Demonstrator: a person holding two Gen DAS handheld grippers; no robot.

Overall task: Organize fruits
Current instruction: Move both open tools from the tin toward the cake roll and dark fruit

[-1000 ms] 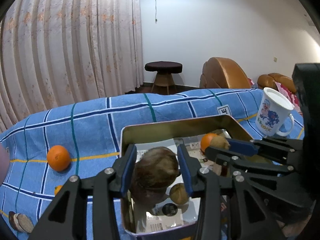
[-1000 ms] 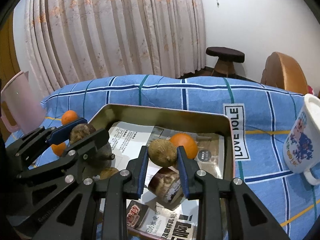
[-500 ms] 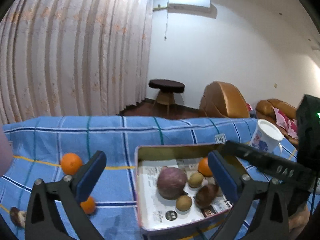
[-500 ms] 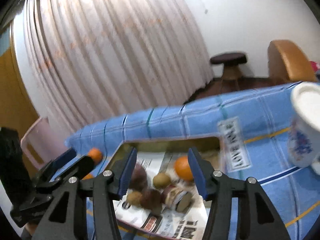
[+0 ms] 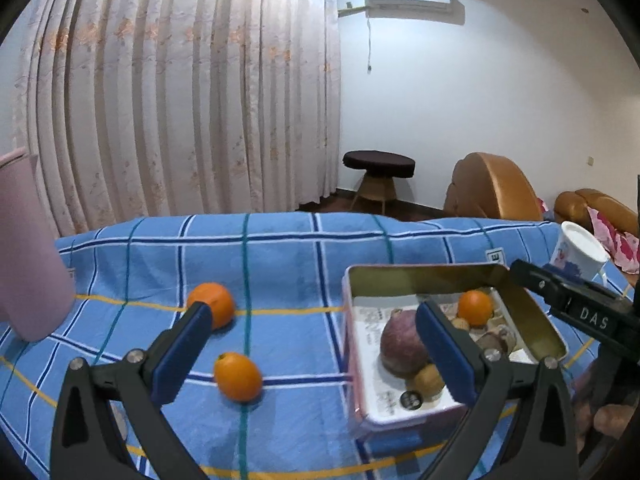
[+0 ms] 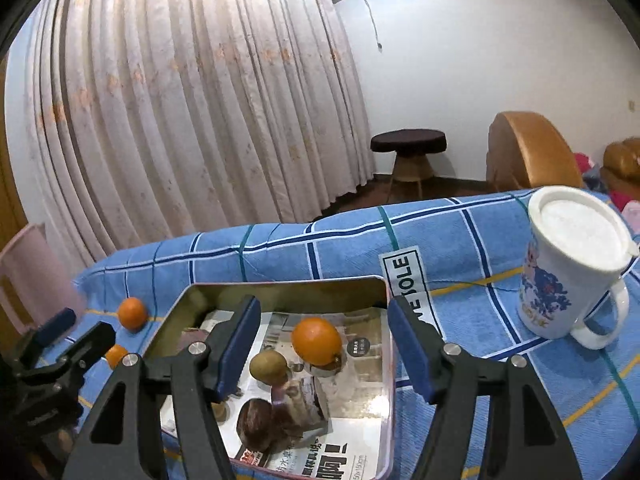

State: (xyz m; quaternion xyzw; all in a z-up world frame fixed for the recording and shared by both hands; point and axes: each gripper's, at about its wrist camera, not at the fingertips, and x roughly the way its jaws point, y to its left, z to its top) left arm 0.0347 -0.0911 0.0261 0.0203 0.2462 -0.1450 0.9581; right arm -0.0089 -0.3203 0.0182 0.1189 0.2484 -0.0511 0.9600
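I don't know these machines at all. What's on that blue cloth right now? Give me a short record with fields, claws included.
container: metal tin lined with newspaper
fruit in tin: one orange, a kiwi, a large purple fruit, some darker pieces
fruit outside tin: near orange and far orange, both on the checked cloth
other items: white mug, pink jug
left claw: open, holding nothing
right claw: open, holding nothing, above the tin
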